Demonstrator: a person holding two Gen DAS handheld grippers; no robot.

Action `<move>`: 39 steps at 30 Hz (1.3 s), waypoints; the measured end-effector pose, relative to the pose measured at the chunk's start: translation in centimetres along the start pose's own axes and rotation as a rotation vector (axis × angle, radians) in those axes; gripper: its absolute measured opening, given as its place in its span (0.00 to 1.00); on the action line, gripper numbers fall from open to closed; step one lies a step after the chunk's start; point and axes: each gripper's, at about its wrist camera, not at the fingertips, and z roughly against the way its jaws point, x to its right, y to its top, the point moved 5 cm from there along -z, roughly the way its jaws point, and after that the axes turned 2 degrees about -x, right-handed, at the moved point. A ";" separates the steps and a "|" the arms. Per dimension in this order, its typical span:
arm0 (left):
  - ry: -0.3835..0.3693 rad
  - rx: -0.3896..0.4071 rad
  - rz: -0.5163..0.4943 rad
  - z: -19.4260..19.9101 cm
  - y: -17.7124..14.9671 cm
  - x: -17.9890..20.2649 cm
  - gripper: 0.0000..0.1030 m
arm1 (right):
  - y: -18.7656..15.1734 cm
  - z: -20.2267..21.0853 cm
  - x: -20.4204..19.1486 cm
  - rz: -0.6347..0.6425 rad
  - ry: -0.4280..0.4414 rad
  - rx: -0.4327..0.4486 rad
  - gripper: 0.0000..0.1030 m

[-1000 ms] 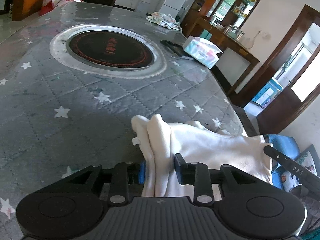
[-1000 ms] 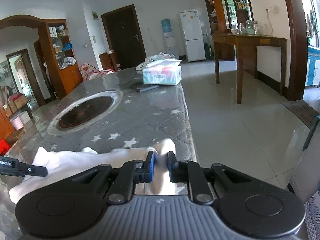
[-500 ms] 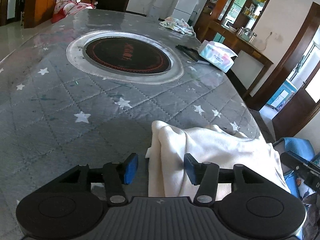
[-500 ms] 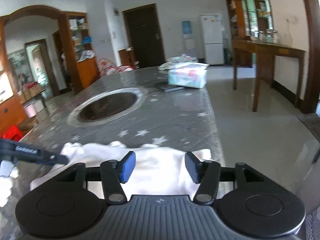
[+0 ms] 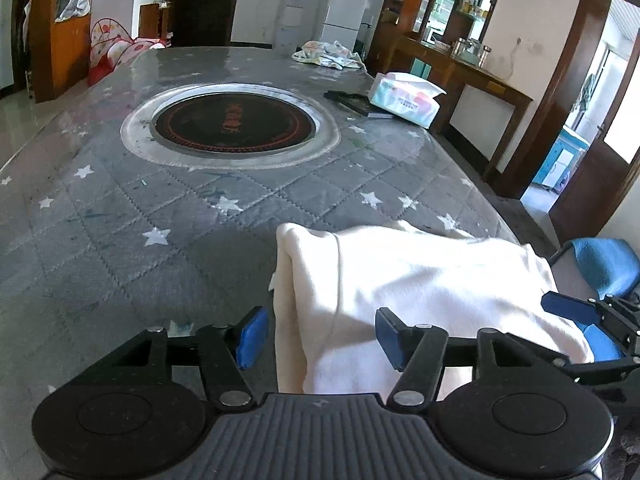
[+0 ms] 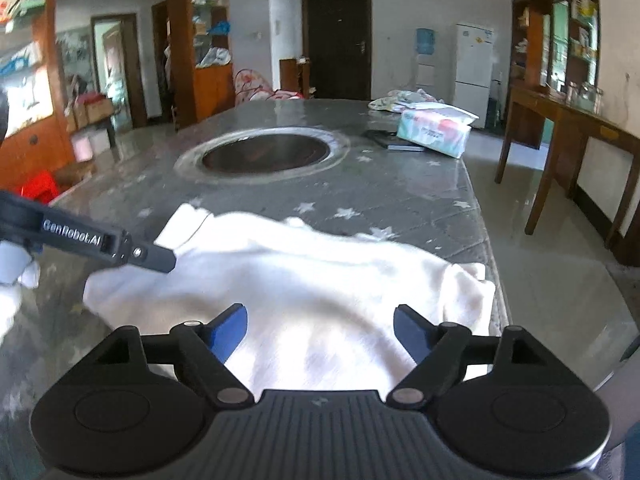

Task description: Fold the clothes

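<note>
A white garment (image 5: 412,280) lies folded on the near end of the grey star-patterned table (image 5: 160,208); it also shows in the right wrist view (image 6: 320,280). My left gripper (image 5: 318,338) is open, its blue pads either side of the garment's left fold, holding nothing. My right gripper (image 6: 320,330) is open above the garment's near edge, empty. The left gripper's finger (image 6: 120,248) shows at the left of the right wrist view, over the garment's left corner. The right gripper's finger (image 5: 576,310) shows at the right of the left wrist view.
A round black hotplate (image 5: 234,122) is set in the table's middle. A tissue pack (image 5: 404,98), a dark flat object (image 5: 356,102) and a crumpled cloth (image 5: 328,54) lie at the far right. A blue chair (image 5: 604,264) and a wooden side table (image 6: 576,128) stand to the right.
Both grippers let go of the garment, opened wide and drew back. The garment now lies flat on the table.
</note>
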 end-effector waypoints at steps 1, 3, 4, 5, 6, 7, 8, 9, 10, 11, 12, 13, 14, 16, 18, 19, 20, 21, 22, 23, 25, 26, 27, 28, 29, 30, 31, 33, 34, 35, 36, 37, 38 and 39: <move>0.003 0.000 -0.006 0.1 -0.2 0.1 0.63 | -0.2 0.1 -0.2 0.008 0.000 -0.001 0.83; 0.011 0.001 -0.016 0.3 -0.5 0.3 0.65 | -0.5 0.4 -0.6 0.023 -0.001 -0.003 0.85; 0.013 0.001 -0.019 0.4 -0.7 0.3 0.66 | -0.6 0.5 -0.7 0.026 0.001 -0.004 0.87; 0.015 0.001 -0.022 0.5 -0.8 0.4 0.66 | -0.7 0.6 -0.9 0.028 0.002 -0.005 0.87; 0.017 0.000 -0.025 0.6 -0.9 0.4 0.67 | -0.9 0.8 -1.0 0.029 0.003 -0.006 0.88; 0.020 0.000 -0.027 0.7 -1.1 0.5 0.67 | -1.0 0.9 -1.1 0.029 0.002 -0.007 0.89; 0.022 0.001 -0.030 0.8 -1.2 0.6 0.68 | -1.2 1.0 -1.2 0.028 0.001 -0.008 0.92; 0.025 0.001 -0.033 0.9 -1.3 0.6 0.69 | -1.3 1.2 -1.2 0.027 -0.004 -0.009 0.93; 0.027 0.002 -0.036 1.0 -1.4 0.7 0.70 | -1.5 1.3 -1.2 0.027 -0.007 -0.010 0.94; 0.029 0.003 -0.039 1.1 -1.6 0.7 0.71 | -1.6 1.5 -1.2 0.027 -0.010 -0.010 0.95; 0.032 0.004 -0.042 1.2 -1.7 0.8 0.72 | -1.7 1.6 -1.3 0.027 -0.013 -0.010 0.96; 0.034 0.006 -0.046 1.3 -1.8 0.9 0.73 | -1.9 1.8 -1.4 0.027 -0.017 -0.009 0.98; 0.035 0.007 -0.047 1.4 -1.9 0.9 0.75 | -1.9 1.9 -1.4 0.025 -0.023 -0.007 1.00; 0.036 0.011 -0.048 1.7 -2.1 1.0 0.76 | -2.0 2.3 -1.4 0.017 -0.038 -0.003 1.00; 0.040 0.015 -0.053 2.0 -2.3 1.1 0.82 | -2.1 2.5 -1.2 -0.002 -0.045 -0.004 1.00; 0.043 0.017 -0.054 2.1 -2.4 1.2 0.84 | -2.1 2.6 -1.0 -0.011 -0.049 -0.005 1.00; 0.045 0.018 -0.055 2.2 -2.5 1.2 0.87 | -2.2 2.7 -0.9 -0.020 -0.054 -0.006 1.00; 0.047 0.019 -0.056 2.4 -2.7 1.3 0.88 | -2.3 2.8 -0.8 -0.027 -0.061 -0.008 1.00; 0.046 0.018 -0.058 2.5 -2.8 1.3 0.89 | -2.4 2.9 -0.7 -0.035 -0.068 -0.010 1.00; 0.045 0.017 -0.061 2.6 -2.9 1.4 0.90 | -2.4 3.0 -0.7 -0.042 -0.073 -0.011 1.00; 0.046 0.017 -0.069 2.8 -3.2 1.6 0.93 | -2.6 3.2 -0.5 -0.051 -0.077 -0.009 1.00; 0.047 0.018 -0.074 2.8 -3.3 1.7 0.94 | -2.6 3.3 -0.5 -0.054 -0.073 -0.010 1.00; 0.049 0.020 -0.079 2.9 -3.4 1.8 0.95 | -2.7 3.4 -0.5 -0.057 -0.072 -0.012 1.00; 0.051 0.019 -0.081 3.0 -3.6 1.8 0.95 | -2.8 3.4 -0.5 -0.058 -0.071 -0.015 1.00; 0.052 0.016 -0.080 3.0 -3.7 1.8 0.97 | -2.8 3.5 -0.6 -0.056 -0.071 -0.016 1.00; 0.053 0.013 -0.080 3.0 -3.8 1.8 0.99 | -2.9 3.5 -0.7 -0.054 -0.072 -0.018 1.00; 0.054 0.011 -0.080 3.1 -4.0 1.9 1.00 | -3.0 3.6 -0.7 -0.055 -0.074 -0.019 1.00; 0.056 0.006 -0.080 3.1 -4.2 1.9 1.00 | -3.2 3.7 -0.8 -0.055 -0.070 -0.026 1.00; 0.057 0.003 -0.080 3.1 -4.4 1.9 1.00 | -3.3 3.8 -0.9 -0.053 -0.065 -0.031 1.00; 0.059 0.001 -0.080 3.2 -4.5 1.9 1.00 | -3.4 3.9 -1.0 -0.051 -0.061 -0.036 1.00; 0.060 -0.002 -0.080 3.2 -4.6 1.9 1.00 | -3.6 3.9 -1.1 -0.046 -0.060 -0.041 1.00; 0.061 -0.004 -0.080 3.2 -4.8 1.9 1.00 | -3.8 4.0 -1.2 -0.042 -0.064 -0.043 1.00; 0.062 -0.007 -0.079 3.3 -4.9 2.0 1.00 | -4.0 4.0 -1.3 -0.037 -0.070 -0.048 1.00; 0.063 -0.010 -0.079 3.3 -5.0 2.0 1.00 | -4.2 4.0 -1.4 -0.036 -0.073 -0.053 1.00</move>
